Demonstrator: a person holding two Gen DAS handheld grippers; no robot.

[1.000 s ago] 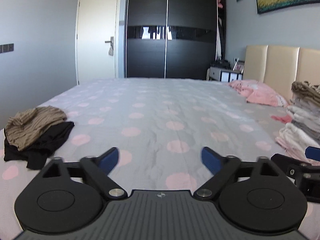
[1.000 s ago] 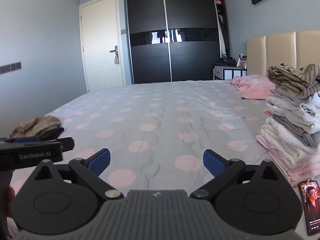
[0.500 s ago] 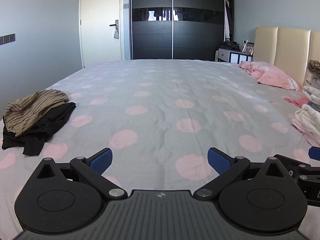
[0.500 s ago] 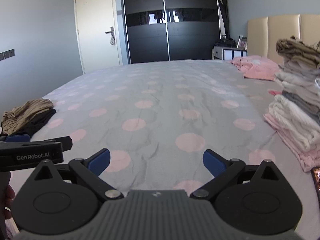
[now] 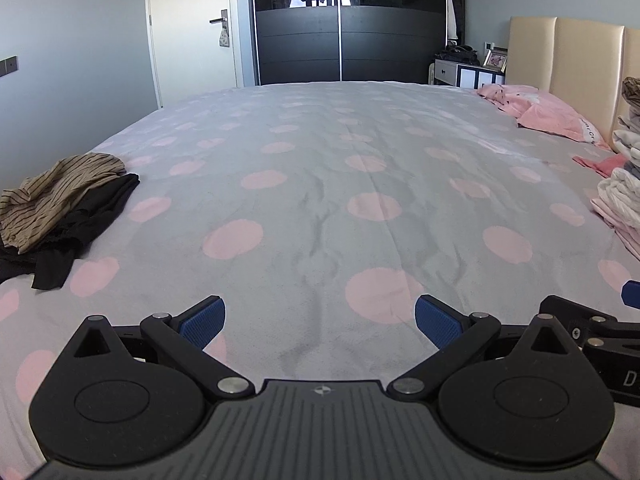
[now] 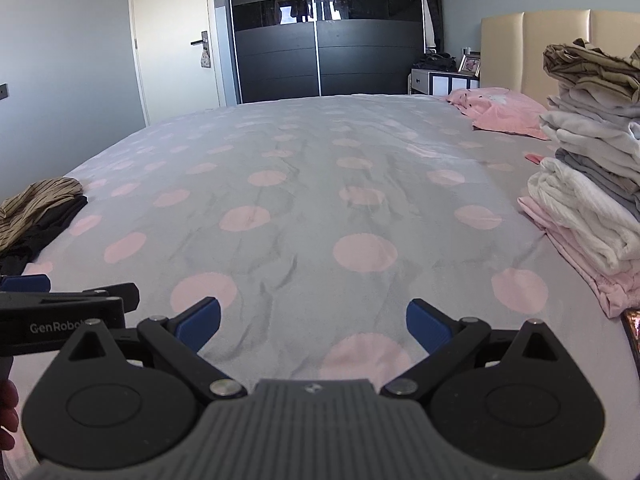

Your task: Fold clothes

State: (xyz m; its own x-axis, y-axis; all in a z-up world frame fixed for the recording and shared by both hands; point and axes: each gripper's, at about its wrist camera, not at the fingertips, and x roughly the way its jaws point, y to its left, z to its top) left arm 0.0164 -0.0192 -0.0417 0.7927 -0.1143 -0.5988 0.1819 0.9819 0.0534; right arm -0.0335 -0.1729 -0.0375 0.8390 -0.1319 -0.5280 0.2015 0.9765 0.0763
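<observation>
My left gripper (image 5: pixel 320 316) and right gripper (image 6: pixel 313 320) both hang over the near edge of the bed (image 5: pixel 320 168), fingers spread wide, holding nothing. The unfolded clothes (image 5: pixel 60 204), striped tan on black, lie at the bed's left edge. The folded stack (image 6: pixel 592 168) sits at the right edge, near the pink pillow (image 6: pixel 500 114).

We are reading "GenRobo" in white letters on the black side of the left gripper (image 6: pixel 66 322). We are seeing a "D" on the right gripper (image 5: pixel 608 364).
</observation>
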